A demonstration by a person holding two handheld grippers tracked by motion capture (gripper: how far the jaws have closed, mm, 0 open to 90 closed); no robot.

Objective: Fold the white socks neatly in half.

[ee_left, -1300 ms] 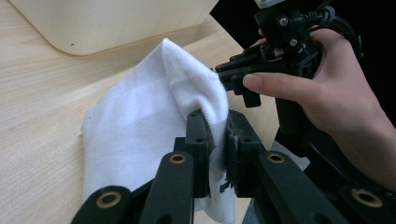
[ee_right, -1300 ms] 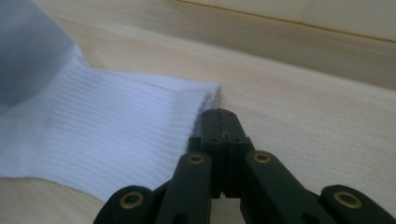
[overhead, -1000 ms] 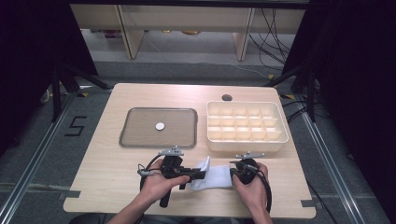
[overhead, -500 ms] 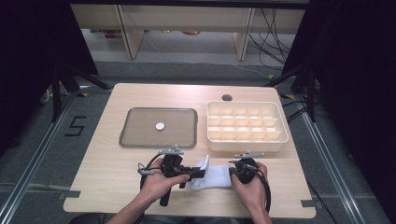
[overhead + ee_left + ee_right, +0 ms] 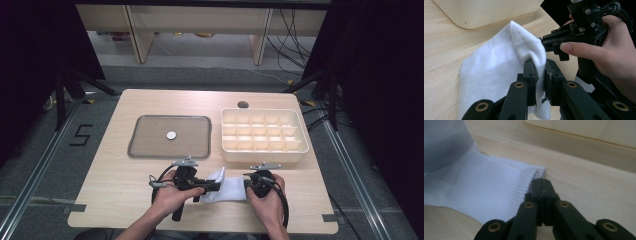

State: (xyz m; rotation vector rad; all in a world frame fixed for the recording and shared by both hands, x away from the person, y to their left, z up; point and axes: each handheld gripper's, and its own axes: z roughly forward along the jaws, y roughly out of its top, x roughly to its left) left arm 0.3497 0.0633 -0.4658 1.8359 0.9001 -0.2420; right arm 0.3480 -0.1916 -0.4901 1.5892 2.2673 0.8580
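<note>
A white sock (image 5: 229, 188) lies near the table's front edge between my two grippers. My left gripper (image 5: 212, 186) points right and is shut on a raised fold of the sock (image 5: 499, 65); in the left gripper view the cloth is pinched between its jaws (image 5: 540, 73). From the right, my right gripper (image 5: 249, 183) points left. Its jaws (image 5: 541, 181) are pressed together at the corner of the sock's ribbed cuff (image 5: 489, 192). The left gripper view shows the right gripper's tips (image 5: 543, 43) against the cloth, a hand around its body.
A grey tray (image 5: 150, 151) with a small white disc (image 5: 171, 135) sits left of centre. A cream box with several compartments (image 5: 265, 154) stands to its right, just beyond the sock. A round hole (image 5: 243, 104) is in the tabletop behind the box.
</note>
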